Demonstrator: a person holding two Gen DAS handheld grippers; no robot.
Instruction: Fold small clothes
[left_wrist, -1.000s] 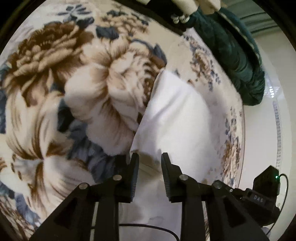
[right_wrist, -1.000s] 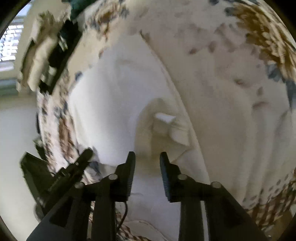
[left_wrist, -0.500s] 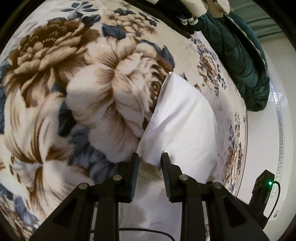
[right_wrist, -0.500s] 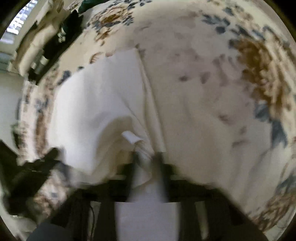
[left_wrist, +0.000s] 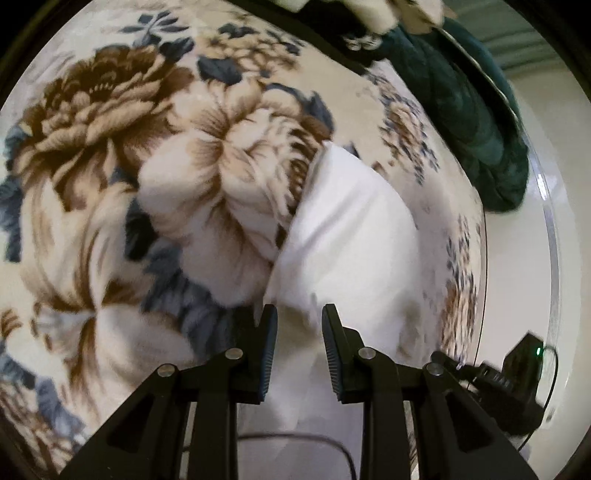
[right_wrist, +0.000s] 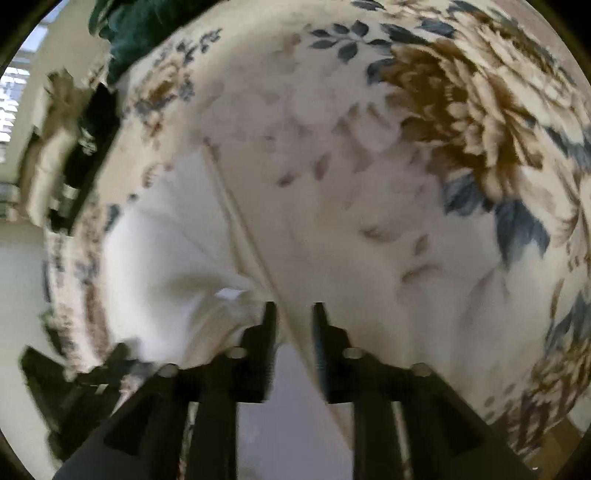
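A small white garment (left_wrist: 351, 229) lies folded on a floral blanket (left_wrist: 110, 155). My left gripper (left_wrist: 297, 325) points down at its near end. Its jaws are opening, with white cloth in the gap and no pad seen pressing on it. In the right wrist view the same garment (right_wrist: 166, 251) spreads left of a seamed edge that runs down between the fingers. My right gripper (right_wrist: 295, 314) stands over that edge with its jaws opening and not pinching the cloth. A small tab (right_wrist: 229, 293) of cloth sticks up just left of its fingers. Each view shows the other gripper's black body at a lower corner.
The floral blanket (right_wrist: 424, 184) covers the whole surface and rumples into a hump beside the garment. A dark green quilted cover (left_wrist: 476, 110) lies at the far edge, with cream and black items (right_wrist: 62, 155) beside it. Pale floor (left_wrist: 517, 277) runs past the blanket's edge.
My right gripper shut on the garment's raised fold, shifted right along the edge and has opened again. The left gripper's jaws have widened a little. The garment now lies flatter.
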